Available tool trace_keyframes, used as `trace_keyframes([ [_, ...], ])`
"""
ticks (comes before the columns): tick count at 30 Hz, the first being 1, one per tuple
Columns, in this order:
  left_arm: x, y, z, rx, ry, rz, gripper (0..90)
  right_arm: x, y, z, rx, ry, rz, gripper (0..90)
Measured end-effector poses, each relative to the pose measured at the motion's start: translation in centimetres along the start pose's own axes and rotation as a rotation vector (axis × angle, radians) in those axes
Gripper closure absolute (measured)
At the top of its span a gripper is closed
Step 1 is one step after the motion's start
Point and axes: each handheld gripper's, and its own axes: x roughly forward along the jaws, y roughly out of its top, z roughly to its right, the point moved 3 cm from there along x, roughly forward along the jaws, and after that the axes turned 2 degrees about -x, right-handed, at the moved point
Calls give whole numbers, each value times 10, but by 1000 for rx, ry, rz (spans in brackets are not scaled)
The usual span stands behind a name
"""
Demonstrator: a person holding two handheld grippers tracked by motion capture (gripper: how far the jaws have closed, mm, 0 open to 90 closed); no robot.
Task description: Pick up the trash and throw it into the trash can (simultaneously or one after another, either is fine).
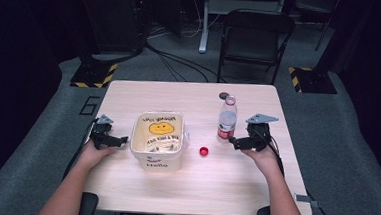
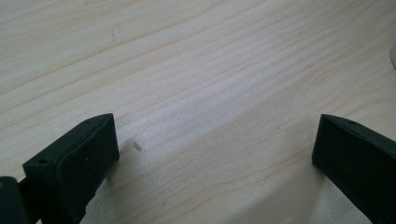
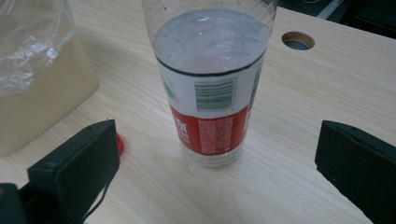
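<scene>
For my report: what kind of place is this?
Probably a recording lab or studio: a wooden table on grey carpet, hazard-striped stand bases, loose floor cables and a folding chair.

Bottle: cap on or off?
Off. The bottle stands upright with a bare neck; a red cap lies on the table beside it.

Both forearms reach in from below. The left gripper has its jaws spread wide, and the right gripper likewise, nothing pinched between.
</scene>
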Motion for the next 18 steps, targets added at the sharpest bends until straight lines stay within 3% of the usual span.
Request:
trace_keyframes([
  [7, 0, 0, 0, 1, 1, 4, 1, 6, 8, -5, -23, -1, -30, 0],
  [18, 1, 0, 0, -2, 3, 9, 1, 6, 33, -1, -19, -1, 0, 0],
])
